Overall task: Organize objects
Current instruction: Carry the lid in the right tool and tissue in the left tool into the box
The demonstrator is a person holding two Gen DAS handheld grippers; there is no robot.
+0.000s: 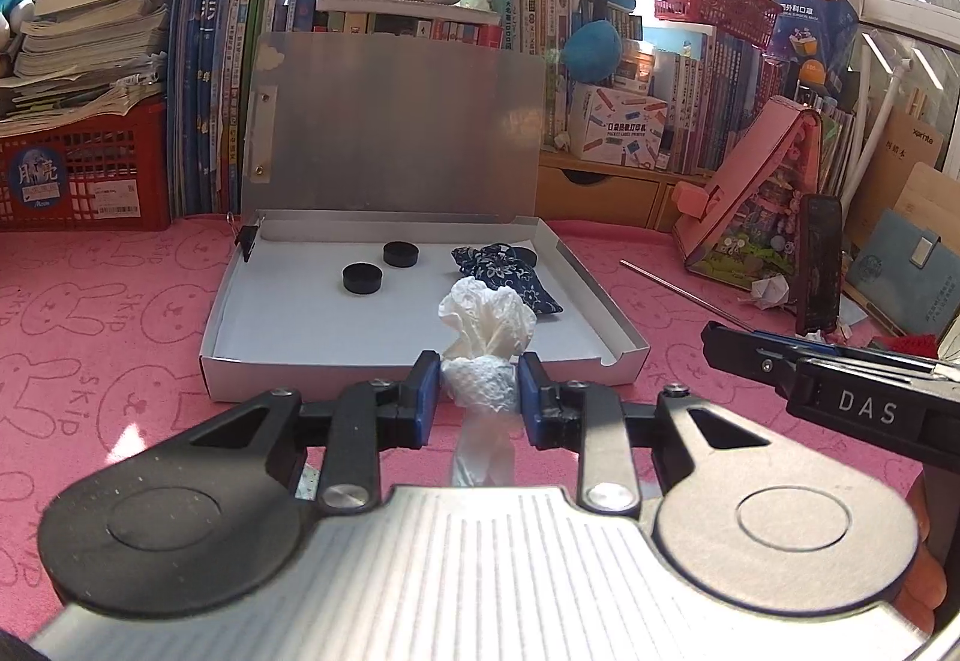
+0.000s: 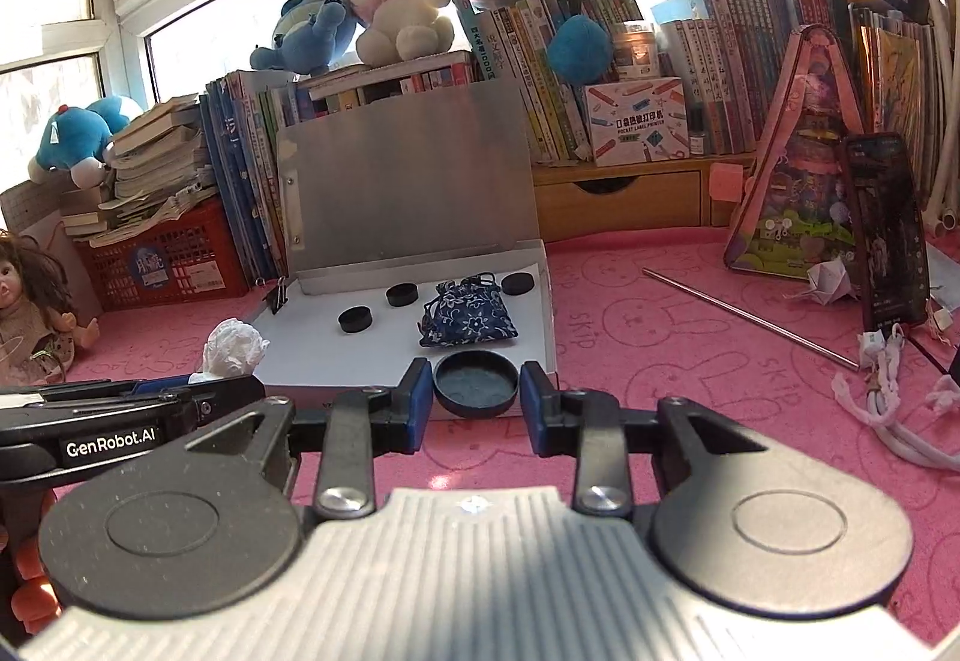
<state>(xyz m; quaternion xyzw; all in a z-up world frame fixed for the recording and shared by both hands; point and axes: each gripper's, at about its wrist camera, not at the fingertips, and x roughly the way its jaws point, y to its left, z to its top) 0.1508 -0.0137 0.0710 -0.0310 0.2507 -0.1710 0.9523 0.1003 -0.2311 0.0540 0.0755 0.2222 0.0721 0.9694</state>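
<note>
White crumpled tissue (image 1: 480, 355) is pinched at its waist between the pads of the left gripper (image 1: 479, 391), so it hangs loose and keeps its shape. The right gripper (image 2: 476, 391) is closed on a black round lid (image 2: 476, 383), held flat. Both are just before the open box (image 2: 549, 301), which already holds black discs (image 2: 354, 319) and a blue pouch (image 2: 468, 314); probably they go inside next.

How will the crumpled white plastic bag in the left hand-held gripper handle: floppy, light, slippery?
Probably floppy: the white plastic bag bunches above the left hand-held gripper and trails below it. Likely very light, being thin film. Possibly slippery, though the pads pinch it tight.
</note>
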